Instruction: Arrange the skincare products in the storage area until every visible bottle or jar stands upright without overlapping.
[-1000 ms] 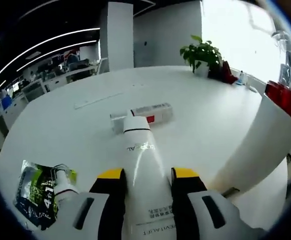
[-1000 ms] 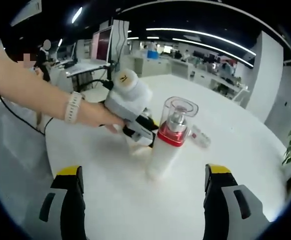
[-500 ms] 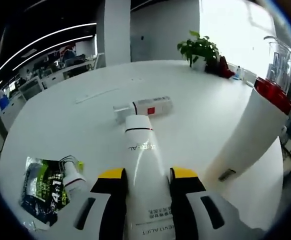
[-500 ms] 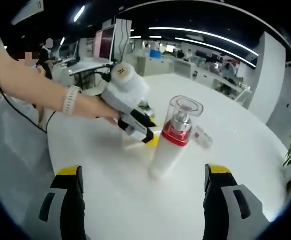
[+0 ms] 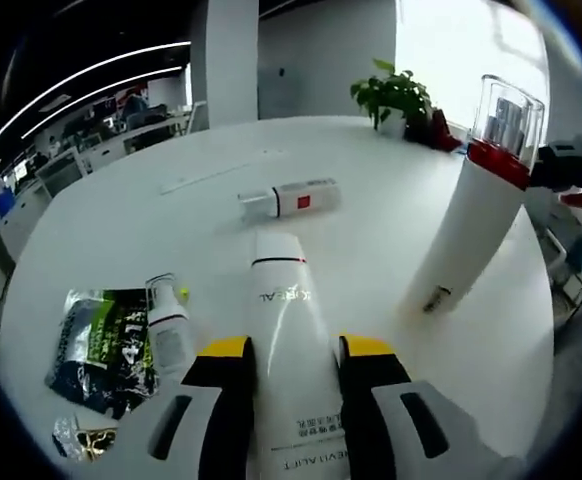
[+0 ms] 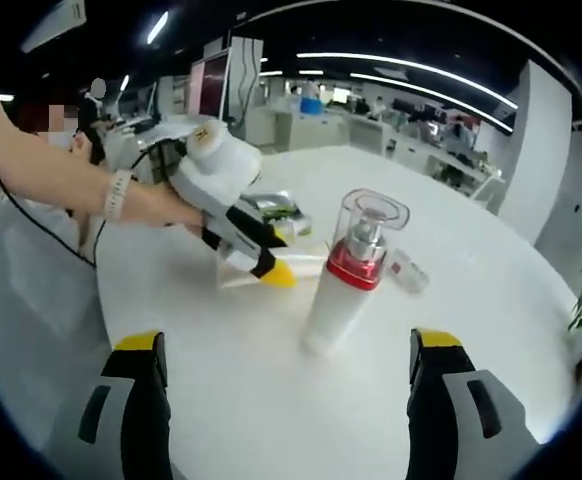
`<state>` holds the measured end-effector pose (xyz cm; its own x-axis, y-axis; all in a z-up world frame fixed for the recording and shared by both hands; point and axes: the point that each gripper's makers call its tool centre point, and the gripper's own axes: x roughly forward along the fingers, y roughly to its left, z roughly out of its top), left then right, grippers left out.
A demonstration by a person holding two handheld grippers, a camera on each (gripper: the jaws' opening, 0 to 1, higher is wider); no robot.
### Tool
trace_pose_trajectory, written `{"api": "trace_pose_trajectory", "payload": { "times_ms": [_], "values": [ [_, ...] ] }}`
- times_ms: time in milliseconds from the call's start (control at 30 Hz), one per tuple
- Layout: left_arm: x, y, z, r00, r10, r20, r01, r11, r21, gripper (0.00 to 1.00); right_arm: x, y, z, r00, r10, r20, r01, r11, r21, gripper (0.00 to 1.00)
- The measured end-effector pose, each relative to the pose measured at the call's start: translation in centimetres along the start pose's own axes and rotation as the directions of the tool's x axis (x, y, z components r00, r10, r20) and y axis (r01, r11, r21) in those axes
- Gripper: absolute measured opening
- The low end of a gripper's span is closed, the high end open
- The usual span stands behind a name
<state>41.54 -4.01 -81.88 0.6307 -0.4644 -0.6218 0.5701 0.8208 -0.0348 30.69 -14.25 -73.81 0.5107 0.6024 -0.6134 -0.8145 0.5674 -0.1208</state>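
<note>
My left gripper [image 5: 296,348] is shut on a white L'Oréal bottle [image 5: 283,300], which points forward over the white table [image 5: 121,230]. A tall white pump bottle [image 5: 463,235] with a red collar and clear cap stands upright to its right. A small white bottle with a red label [image 5: 293,198] lies on its side further off. Another small bottle [image 5: 169,328] lies against a green and black packet [image 5: 101,345]. In the right gripper view my right gripper [image 6: 286,400] is open in front of the pump bottle [image 6: 346,285], with nothing between its jaws. The left gripper [image 6: 269,268] hangs to the left of that bottle.
A person's arm with a watch [image 6: 81,195] holds the left gripper. The lying small bottle [image 6: 407,272] rests behind the pump bottle, and the packet [image 6: 271,206] lies further back. A potted plant [image 5: 396,95] stands at the table's far edge. Office desks fill the background.
The left gripper, still holding the white bottle, has drawn back and away from the pump bottle. The right gripper has stayed where it was, open.
</note>
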Motion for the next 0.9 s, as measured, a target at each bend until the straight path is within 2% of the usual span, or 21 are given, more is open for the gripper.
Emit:
{"api": "trace_pose_trajectory", "payload": {
  "times_ms": [133, 300, 433, 533, 633, 767, 800, 833, 900],
  "values": [
    [-1.1, -0.7, -0.9, 1.000, -0.021, -0.010, 0.021, 1.000, 0.022, 0.27, 0.2, 0.3, -0.6, 0.999, 0.012, -0.029, -0.013, 1.000, -0.003, 1.00],
    [-1.9, -1.2, -1.6, 0.999, -0.044, -0.015, 0.045, 0.998, 0.046, 0.28, 0.0, 0.4, 0.2, 1.000, 0.026, 0.009, -0.027, 0.999, 0.046, 1.00],
    [-3.0, -1.6, -2.0, 0.998, -0.051, -0.020, 0.052, 0.997, 0.050, 0.28, 0.0, 0.2, 0.2, 1.000, 0.006, 0.005, -0.006, 1.000, 0.012, 1.00],
    [-3.4, -1.5, -2.0, 0.998, -0.057, -0.019, 0.058, 0.997, 0.051, 0.28, 0.0, 0.6, 0.2, 1.000, 0.029, 0.008, -0.029, 0.999, 0.021, 1.00],
    [-3.9, -1.4, -2.1, 0.998, -0.059, -0.020, 0.060, 0.996, 0.061, 0.28, -0.2, 1.8, 1.8, 0.991, 0.093, 0.093, -0.101, 0.991, 0.091, 1.00],
    [-4.7, -1.7, -2.0, 0.998, -0.064, -0.012, 0.064, 0.997, 0.053, 0.28, -0.2, 1.5, 1.7, 0.995, 0.064, 0.076, -0.069, 0.996, 0.062, 0.95],
    [-4.8, -1.8, -1.9, 0.998, -0.064, -0.010, 0.064, 0.997, 0.053, 0.28, -0.2, 1.1, 1.1, 0.998, 0.042, 0.045, -0.044, 0.998, 0.047, 0.95],
    [-5.0, -1.8, -1.9, 0.998, -0.066, -0.007, 0.066, 0.996, 0.058, 0.28, -0.1, 1.2, 1.0, 0.998, 0.045, 0.040, -0.047, 0.998, 0.042, 0.96],
    [-5.2, -1.8, -1.8, 0.998, -0.066, -0.003, 0.066, 0.995, 0.069, 0.28, -0.1, 1.4, 0.8, 0.998, 0.054, 0.032, -0.057, 0.995, 0.079, 0.99]
  ]
}}
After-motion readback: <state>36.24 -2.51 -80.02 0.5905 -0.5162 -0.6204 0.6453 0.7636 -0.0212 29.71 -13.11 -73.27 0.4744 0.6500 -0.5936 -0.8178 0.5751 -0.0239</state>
